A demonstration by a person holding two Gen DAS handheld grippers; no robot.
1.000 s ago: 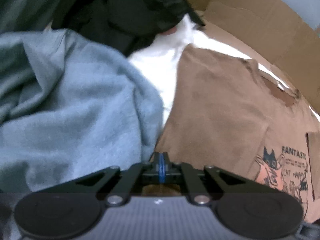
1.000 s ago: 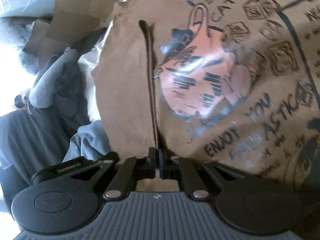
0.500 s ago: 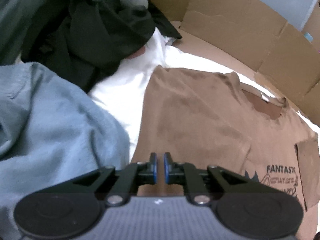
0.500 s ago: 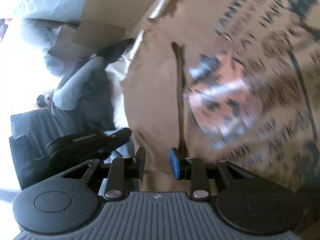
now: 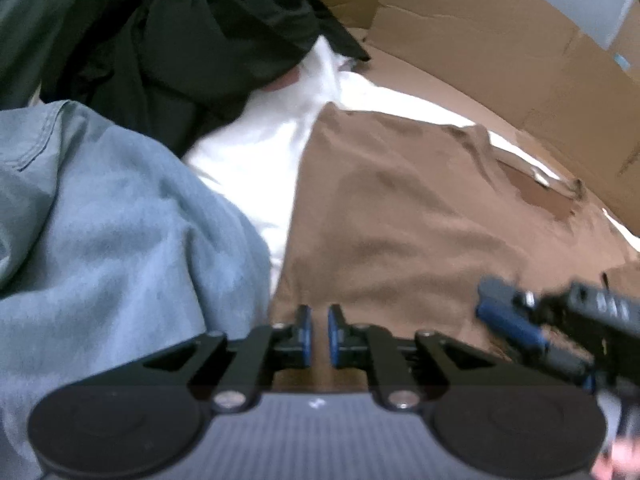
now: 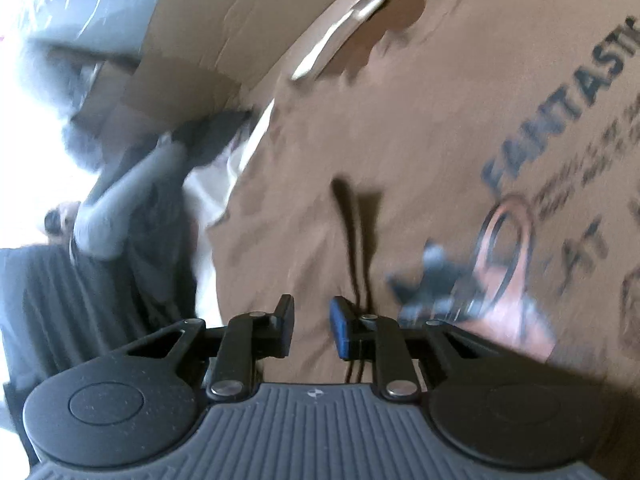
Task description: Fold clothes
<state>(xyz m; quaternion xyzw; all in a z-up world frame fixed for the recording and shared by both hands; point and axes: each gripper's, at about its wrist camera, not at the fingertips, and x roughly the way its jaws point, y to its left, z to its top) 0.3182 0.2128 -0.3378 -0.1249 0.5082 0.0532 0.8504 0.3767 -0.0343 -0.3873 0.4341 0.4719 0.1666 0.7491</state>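
The brown T-shirt (image 5: 400,216) lies flat, collar towards the cardboard wall (image 5: 500,52). The left gripper (image 5: 316,336), jaws opening and empty, is at its left edge. The right gripper (image 6: 311,330), jaws closing on nothing, hovers beside the folded-in seam.

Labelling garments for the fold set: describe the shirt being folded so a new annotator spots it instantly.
Start at the cardboard walls at the back; in front of them lies a white sheet. Spread flat on it is the brown T-shirt, beside a crumpled blue garment and a black heap. It alone carries a print: FANTASTIC lettering.
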